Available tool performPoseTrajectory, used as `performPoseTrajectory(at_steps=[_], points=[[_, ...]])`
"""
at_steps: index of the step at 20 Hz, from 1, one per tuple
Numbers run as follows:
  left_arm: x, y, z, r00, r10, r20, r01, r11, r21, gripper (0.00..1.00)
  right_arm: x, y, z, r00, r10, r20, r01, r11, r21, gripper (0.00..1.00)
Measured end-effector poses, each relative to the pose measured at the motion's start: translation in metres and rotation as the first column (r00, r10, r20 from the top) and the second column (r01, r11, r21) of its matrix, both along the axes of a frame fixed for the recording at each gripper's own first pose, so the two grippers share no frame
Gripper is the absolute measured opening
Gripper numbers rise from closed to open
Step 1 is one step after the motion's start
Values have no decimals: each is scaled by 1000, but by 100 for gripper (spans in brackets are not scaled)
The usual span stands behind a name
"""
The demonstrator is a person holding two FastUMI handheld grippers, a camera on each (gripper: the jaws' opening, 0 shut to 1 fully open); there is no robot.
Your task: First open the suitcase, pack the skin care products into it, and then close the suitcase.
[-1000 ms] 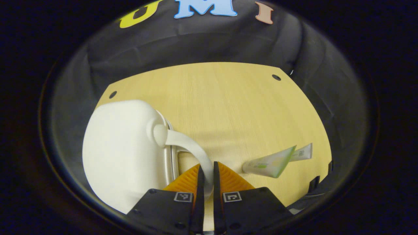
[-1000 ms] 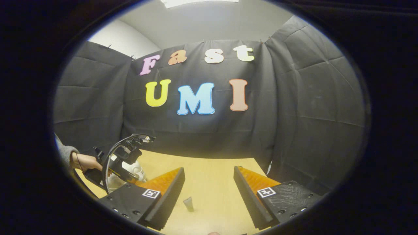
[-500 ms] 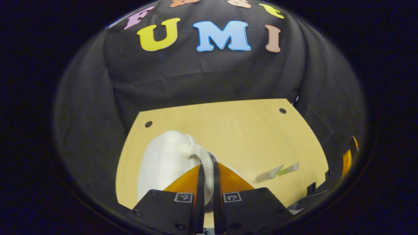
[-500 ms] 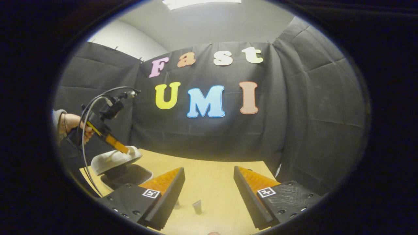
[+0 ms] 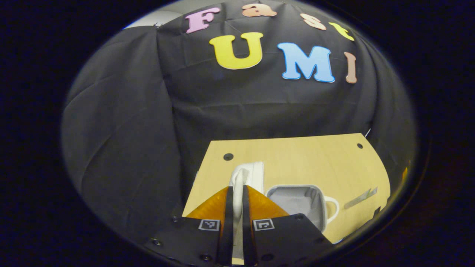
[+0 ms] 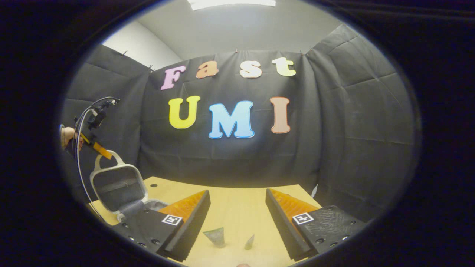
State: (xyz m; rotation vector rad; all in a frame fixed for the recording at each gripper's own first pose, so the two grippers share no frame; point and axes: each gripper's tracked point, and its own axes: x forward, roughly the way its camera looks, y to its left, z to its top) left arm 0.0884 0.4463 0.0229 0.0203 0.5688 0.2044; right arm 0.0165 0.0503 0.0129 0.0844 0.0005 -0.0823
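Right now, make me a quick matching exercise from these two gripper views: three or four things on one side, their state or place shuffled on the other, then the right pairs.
Things
1. suitcase lid
2. left gripper
3. right gripper
4. skincare tubes

States
A. jaws wide apart, holding nothing
B. lying on the table
C. swung up, dark lining showing
D. pinching the white lid handle

Pairs: 1-C, 2-D, 3-A, 4-B
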Motion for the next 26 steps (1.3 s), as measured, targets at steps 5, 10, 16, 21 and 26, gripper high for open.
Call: performPoseTrajectory(at_steps=[5, 10, 16, 21, 26], points=[[11, 135, -79, 996, 68, -55, -67, 998, 15, 19, 5, 40, 10, 995, -89, -36, 90, 996, 7, 92], [14, 215, -183, 990, 80, -120, -87, 995, -55, 19, 9, 71, 19, 991, -117, -60, 118, 993, -1, 92], [15, 248, -263, 976, 133, -170, -163, 970, -181, 19, 7, 79, 13, 986, -132, -100, 131, 991, -17, 92], [17, 248, -238, 980, 189, -56, -195, 968, -155, 54, 0, 67, 12, 985, -144, -96, 143, 990, -12, 92], [7, 201, -134, 969, 153, 192, -159, 987, 21, 100, -9, 37, 10, 986, -152, -73, 153, 988, 14, 92]])
